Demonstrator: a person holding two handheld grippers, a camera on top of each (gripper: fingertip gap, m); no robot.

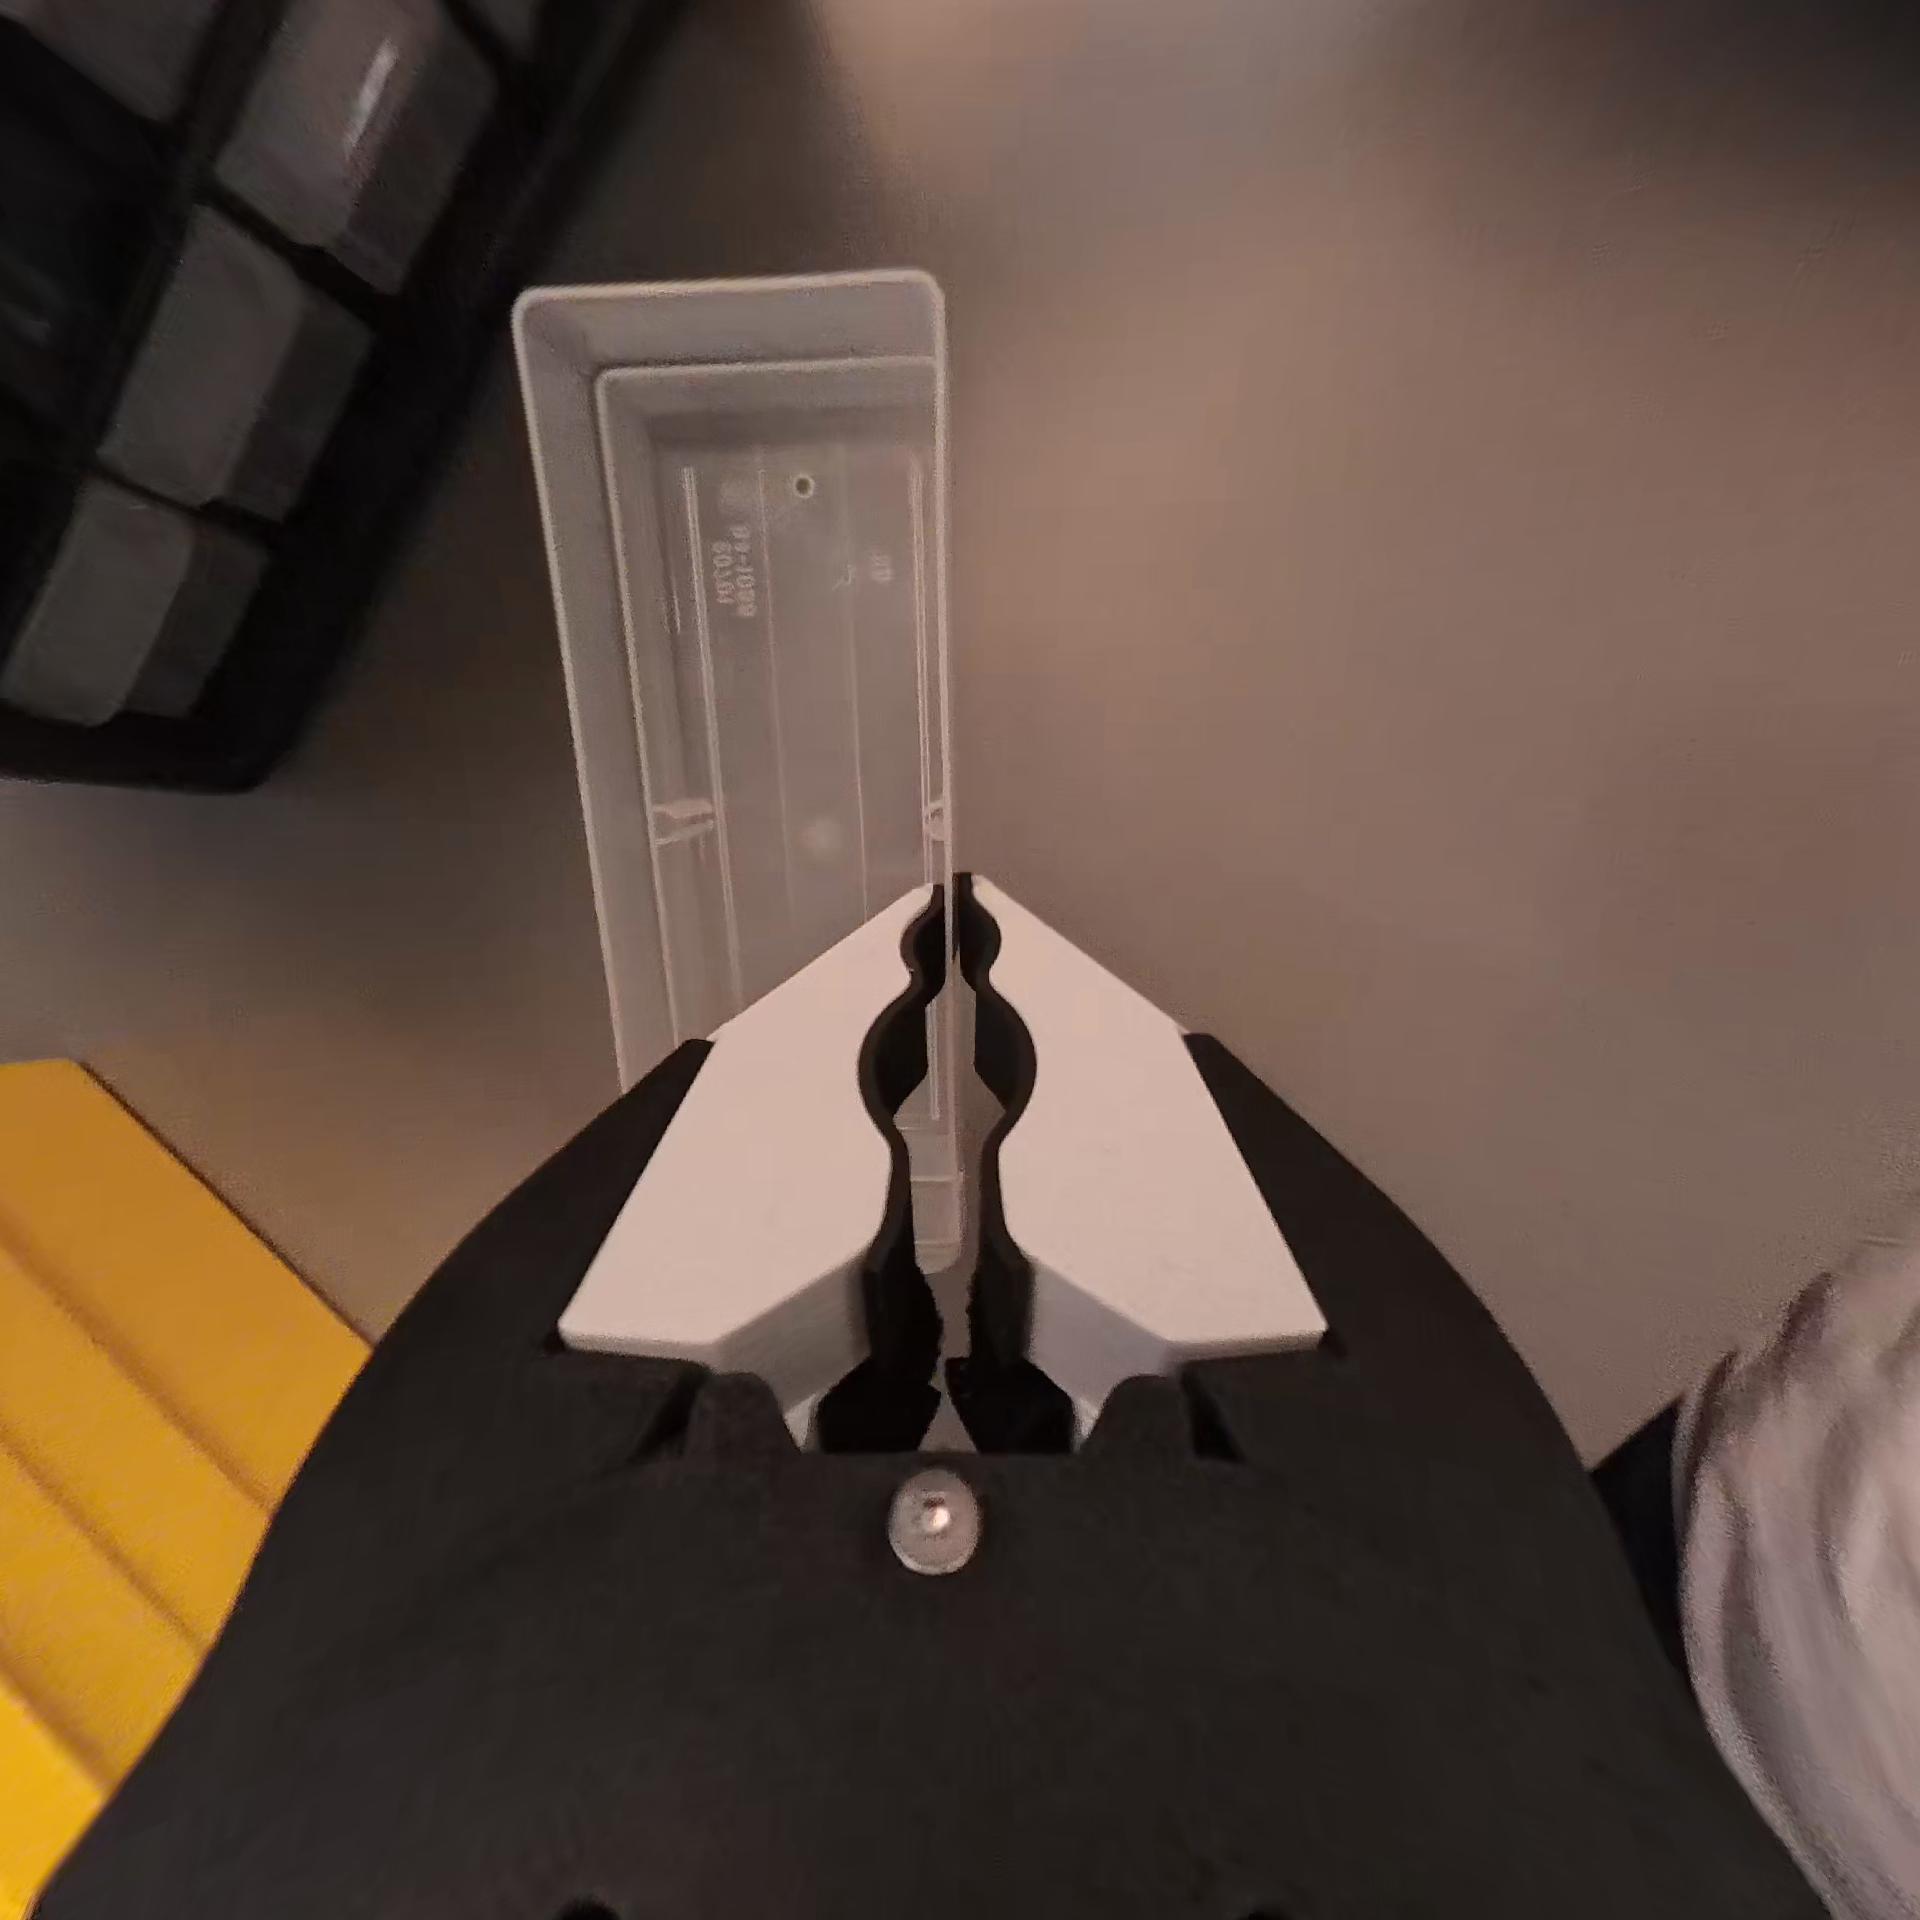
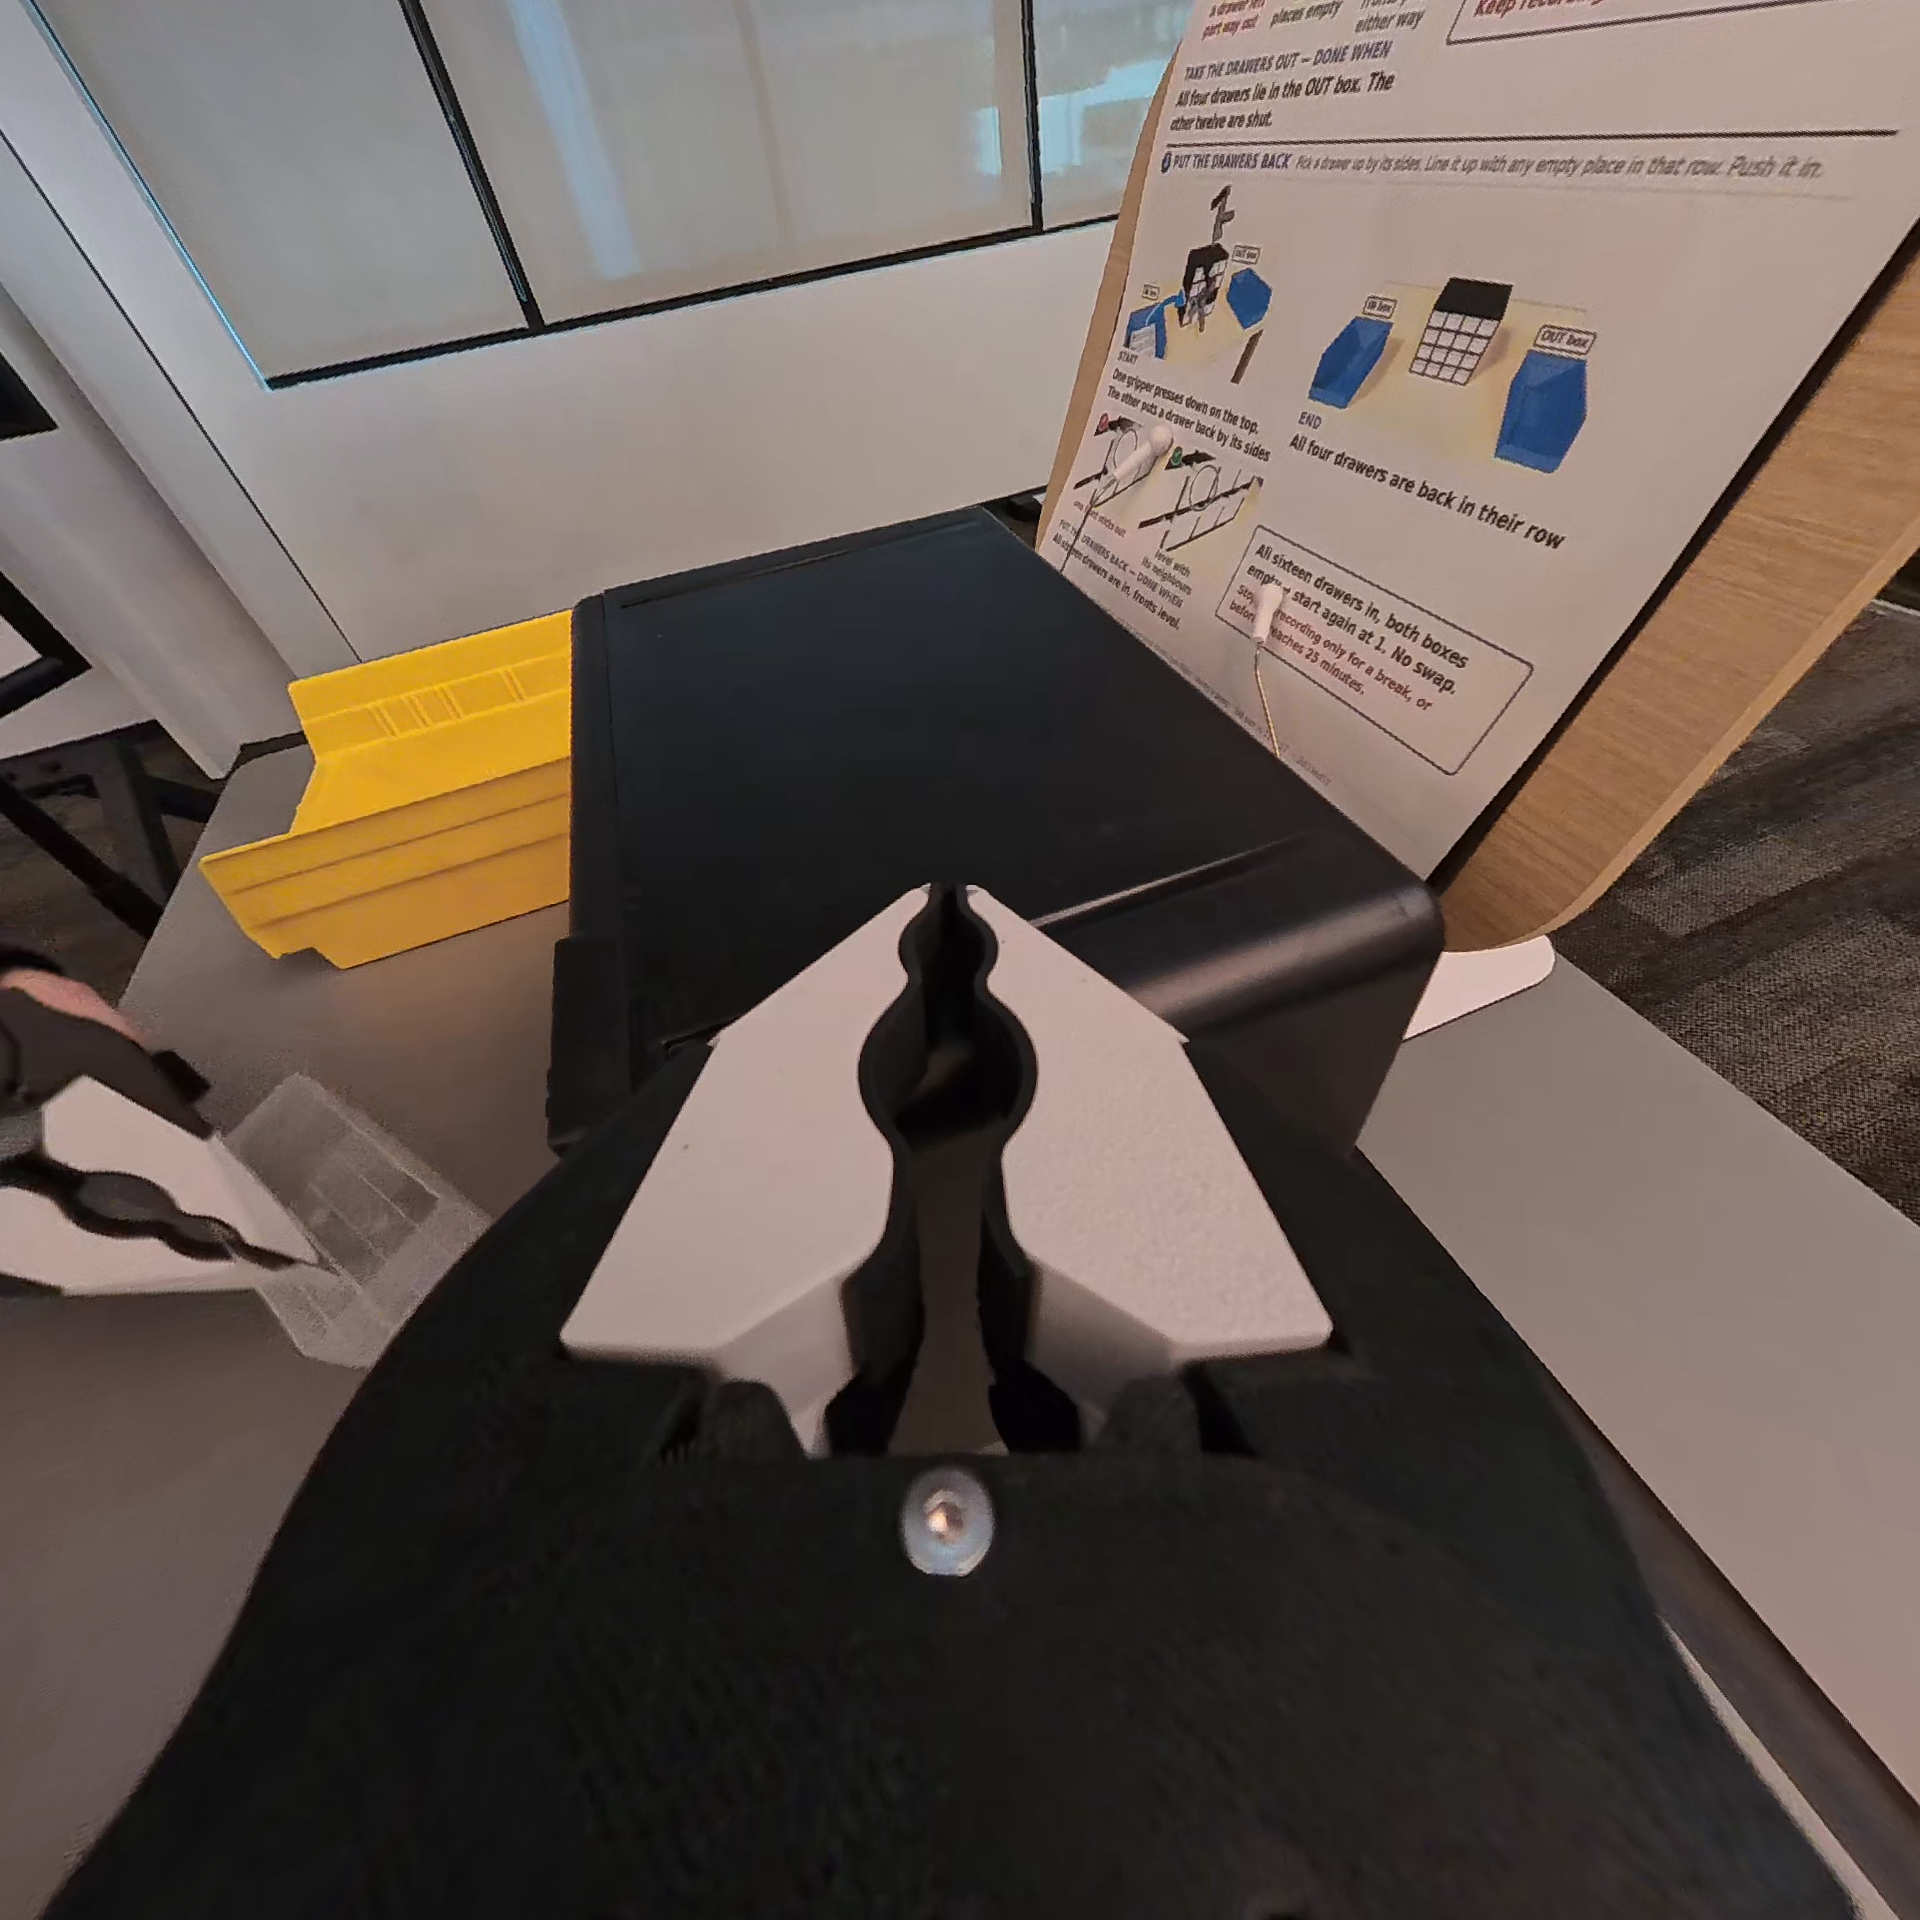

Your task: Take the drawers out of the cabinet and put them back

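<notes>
Left gripper [image 1: 951,883] is clamped on one side wall of the clear drawer [image 1: 748,623], held over the table [image 1: 1351,520] near the cabinet [image 1: 156,416]. Right gripper [image 2: 951,894], jaws together, empty, sits over the cabinet top. Advice: level the drawer before insertion.

A grey surface [image 2: 1621,1247] filled the foreground, matte and evenly lit. Behind it stood a white wall [image 2: 644,436] with large frosted windows [image 2: 727,135] divided by dark frames, through which soft daylight came. To the right a wooden board [image 2: 1714,644] with rounded corners leaned upright on a white base [image 2: 1496,982], bearing a printed sheet [image 2: 1455,343] of drawings and text. Beyond it lay a dark mottled carpet [image 2: 1787,821]. At the far left, black legs [image 2: 104,810] of other furniture showed.
</notes>
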